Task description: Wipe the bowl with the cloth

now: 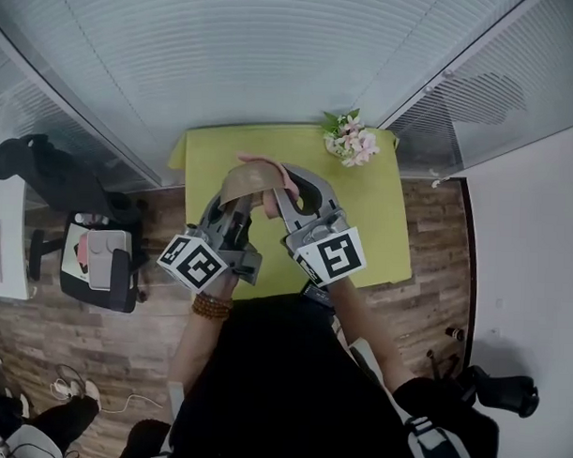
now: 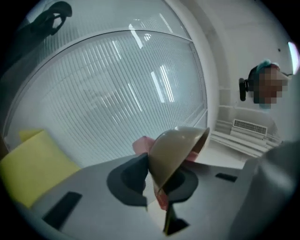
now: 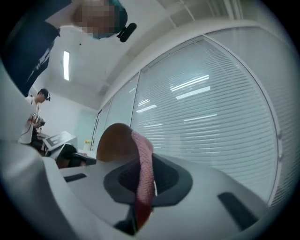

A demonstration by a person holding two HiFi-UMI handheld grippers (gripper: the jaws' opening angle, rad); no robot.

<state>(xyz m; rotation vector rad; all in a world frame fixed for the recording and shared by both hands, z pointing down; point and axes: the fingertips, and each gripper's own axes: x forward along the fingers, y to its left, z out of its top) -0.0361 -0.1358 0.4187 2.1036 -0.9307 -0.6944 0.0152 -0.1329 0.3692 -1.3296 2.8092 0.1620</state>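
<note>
Left gripper [image 2: 157, 186] tight on bowl [image 2: 176, 150]

wood floor [image 1: 123, 354] | yellow-green table [image 1: 380, 227] | ribbed glass walls [image 1: 274, 54] | black chair [image 1: 44, 173]

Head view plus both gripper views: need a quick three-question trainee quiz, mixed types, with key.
1. True or false: the bowl and the cloth both lie on the green table.
2. The jaws of the right gripper are shut on: A the bowl, B the cloth, C nothing.
3. Which gripper clamps the bowl by its rim?

Key: 1 false, both are held up above it; 2 B; 3 the left gripper.
</note>
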